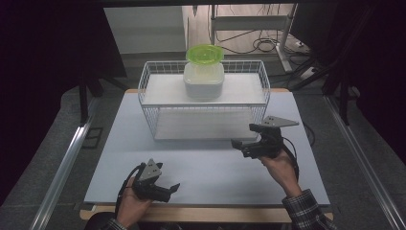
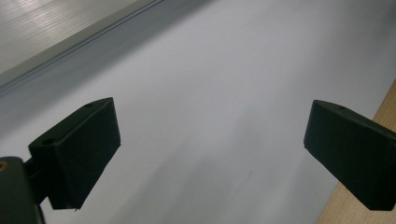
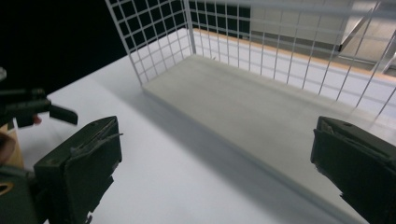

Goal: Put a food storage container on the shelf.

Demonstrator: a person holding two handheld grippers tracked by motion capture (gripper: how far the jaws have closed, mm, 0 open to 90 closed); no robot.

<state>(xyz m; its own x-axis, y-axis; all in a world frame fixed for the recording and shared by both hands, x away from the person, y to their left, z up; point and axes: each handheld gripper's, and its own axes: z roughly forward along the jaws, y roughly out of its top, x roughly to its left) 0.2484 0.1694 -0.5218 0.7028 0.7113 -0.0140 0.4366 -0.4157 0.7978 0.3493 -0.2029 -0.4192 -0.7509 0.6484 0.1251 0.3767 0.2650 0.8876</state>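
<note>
Both tools open and empty, in front of the rack

The tub [image 1: 204, 79] with its green lid [image 1: 204, 53] sits on top of the rack [image 1: 203, 98]. The right tool [image 1: 245, 145] is near the rack's front, the left tool [image 1: 168, 189] well back from it. A reach could snag the wire mesh or topple the tub. The pale desk [image 1: 206, 165] stands in a dim, cabled room.
</note>
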